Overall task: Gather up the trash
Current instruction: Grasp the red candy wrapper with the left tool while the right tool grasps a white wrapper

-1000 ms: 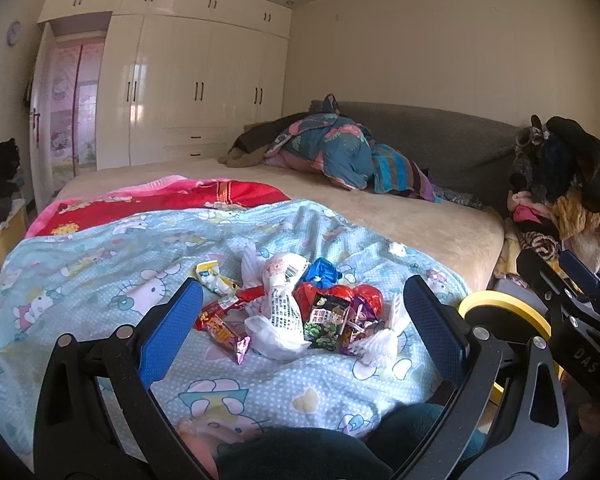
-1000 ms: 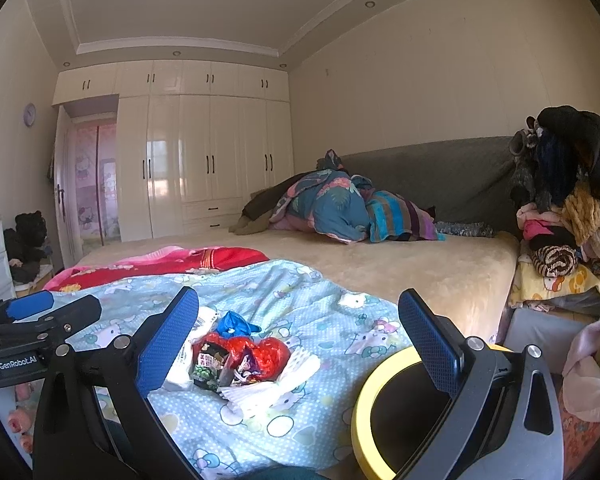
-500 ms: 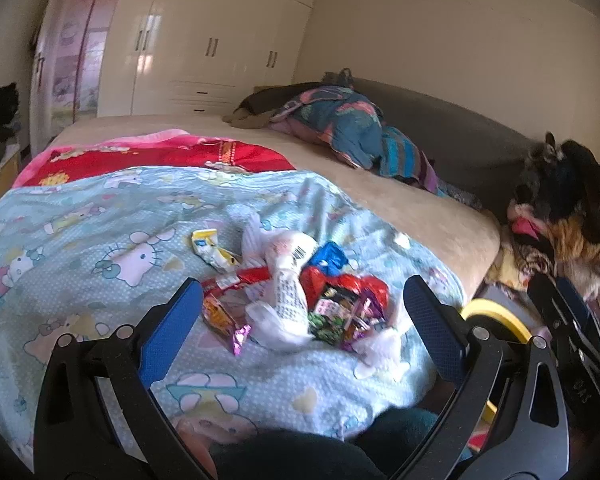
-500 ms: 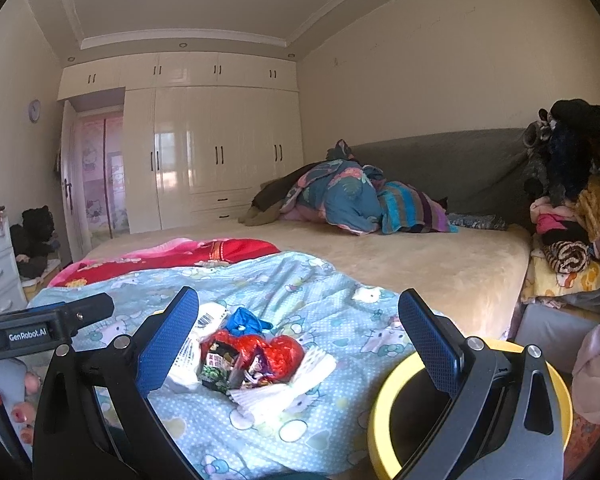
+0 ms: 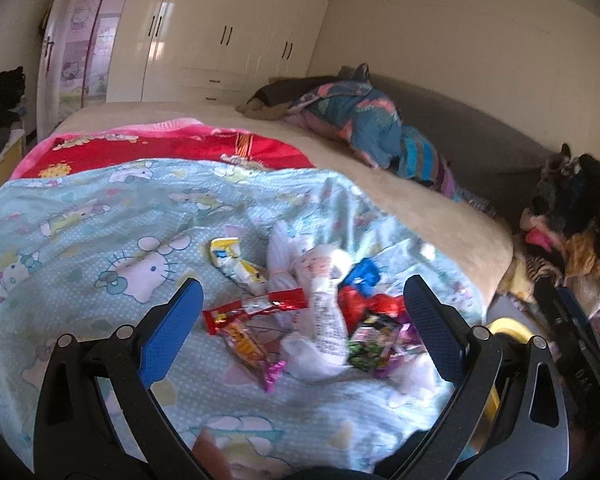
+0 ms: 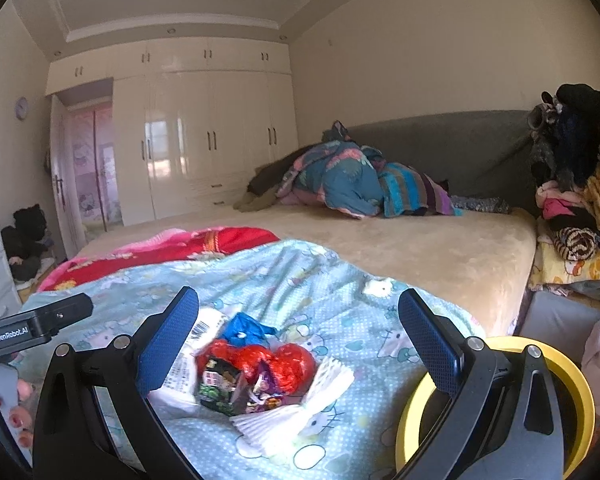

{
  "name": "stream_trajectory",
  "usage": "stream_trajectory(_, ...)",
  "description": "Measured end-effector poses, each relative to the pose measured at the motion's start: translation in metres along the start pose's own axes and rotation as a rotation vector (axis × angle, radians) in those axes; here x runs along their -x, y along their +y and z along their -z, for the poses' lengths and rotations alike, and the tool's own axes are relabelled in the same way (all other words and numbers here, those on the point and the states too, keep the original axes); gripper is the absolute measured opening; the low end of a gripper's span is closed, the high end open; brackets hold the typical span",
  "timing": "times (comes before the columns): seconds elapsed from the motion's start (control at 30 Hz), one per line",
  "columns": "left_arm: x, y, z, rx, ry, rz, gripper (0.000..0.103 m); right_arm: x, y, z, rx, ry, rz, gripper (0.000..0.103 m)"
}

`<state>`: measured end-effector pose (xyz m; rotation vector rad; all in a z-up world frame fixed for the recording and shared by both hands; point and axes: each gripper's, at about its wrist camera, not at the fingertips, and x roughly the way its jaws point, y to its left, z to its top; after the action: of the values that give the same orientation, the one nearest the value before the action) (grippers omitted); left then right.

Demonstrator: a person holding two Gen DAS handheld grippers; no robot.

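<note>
A heap of snack wrappers (image 5: pixel 320 312) lies on a light blue cartoon-print blanket (image 5: pixel 100 220) near the bed's near corner: red, yellow, blue and green packets and white plastic. My left gripper (image 5: pixel 300 332) hangs open just above the heap, nothing between its blue pads. From the right wrist view the same heap (image 6: pixel 256 368) shows a red foil wrapper, a blue one and white paper cups (image 6: pixel 300 408). My right gripper (image 6: pixel 300 340) is open and holds nothing, low at the bed's edge. A yellow-rimmed bin (image 6: pixel 556 384) stands on the floor to the right, also the bin rim (image 5: pixel 504 328).
The big bed has a beige cover (image 6: pixel 420 248), a red blanket (image 6: pixel 204 240) and a bundle of bedding (image 6: pixel 340 180) by the grey headboard. Piled clothes (image 6: pixel 576 184) sit at the right. White wardrobes (image 6: pixel 204 136) fill the far wall. A hand (image 6: pixel 16 404) holds the left gripper.
The left gripper has tilted down and come closer over the wrapper heap. The right gripper has shifted slightly left and lower; the heap looks nearer. Both stayed open.
</note>
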<state>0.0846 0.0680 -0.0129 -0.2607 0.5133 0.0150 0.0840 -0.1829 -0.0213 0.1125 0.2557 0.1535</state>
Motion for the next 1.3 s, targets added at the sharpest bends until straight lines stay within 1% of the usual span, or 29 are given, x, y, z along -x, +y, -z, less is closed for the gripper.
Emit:
stream_trajectory(0.1,-0.023,0.009,0.001,-0.051,0.052,-0.025,0.092,-0.011,-0.006,0.006,-0.014,0.034,0.024,0.098)
stream_trajectory(0.23,-0.047,0.023,0.005,-0.092,0.115,-0.050,0.092,-0.025,-0.019,0.015,-0.039,0.092,0.059,0.098)
stream_trajectory(0.33,-0.062,0.031,0.008,-0.117,0.165,-0.048,0.092,-0.037,-0.029,0.023,-0.071,0.142,0.089,0.098)
stream_trajectory(0.43,-0.072,0.032,0.011,-0.153,0.189,-0.026,0.089,-0.050,-0.041,0.032,-0.111,0.207,0.119,0.098)
stream_trajectory(0.47,-0.074,0.032,0.012,-0.166,0.198,-0.021,0.086,-0.055,-0.045,0.034,-0.126,0.230,0.127,0.098)
stream_trajectory(0.5,-0.077,0.032,0.014,-0.178,0.208,-0.010,0.082,-0.060,-0.049,0.038,-0.145,0.255,0.132,0.098)
stream_trajectory(0.6,-0.085,0.030,0.018,-0.211,0.235,0.001,0.076,-0.073,-0.056,0.047,-0.177,0.308,0.130,0.098)
stream_trajectory(0.7,-0.094,0.028,0.020,-0.242,0.255,0.001,0.068,-0.089,-0.054,0.055,-0.166,0.378,0.112,0.098)
stream_trajectory(0.8,-0.105,0.032,0.020,-0.247,0.277,0.004,0.066,-0.099,-0.050,0.062,-0.174,0.429,0.079,0.097)
stream_trajectory(0.87,-0.108,0.035,0.020,-0.243,0.285,0.020,0.064,-0.107,-0.048,0.065,-0.179,0.452,0.060,0.090)
stream_trajectory(0.9,-0.110,0.037,0.020,-0.241,0.290,0.031,0.062,-0.112,-0.046,0.066,-0.180,0.474,0.042,0.080)
stream_trajectory(0.93,-0.113,0.037,0.020,-0.248,0.294,0.036,0.061,-0.116,-0.045,0.067,-0.182,0.488,0.031,0.074)
stream_trajectory(1.0,-0.116,0.037,0.020,-0.276,0.303,0.035,0.058,-0.126,-0.044,0.069,-0.195,0.521,0.001,0.069)
stream_trajectory(1.03,-0.119,0.037,0.019,-0.281,0.312,0.040,0.058,-0.130,-0.043,0.070,-0.205,0.534,-0.015,0.064)
stream_trajectory(1.07,-0.122,0.038,0.019,-0.277,0.325,0.051,0.056,-0.134,-0.043,0.071,-0.209,0.546,-0.030,0.062)
stream_trajectory(1.1,-0.124,0.038,0.019,-0.270,0.335,0.059,0.052,-0.136,-0.042,0.073,-0.211,0.554,-0.043,0.055)
stream_trajectory(1.13,-0.127,0.040,0.019,-0.256,0.345,0.075,0.051,-0.138,-0.042,0.074,-0.219,0.564,-0.059,0.051)
stream_trajectory(1.17,-0.128,0.042,0.019,-0.247,0.349,0.084,0.050,-0.139,-0.042,0.074,-0.226,0.570,-0.072,0.048)
stream_trajectory(1.3,-0.130,0.044,0.018,-0.246,0.346,0.105,0.043,-0.135,-0.040,0.075,-0.221,0.574,-0.102,0.030)
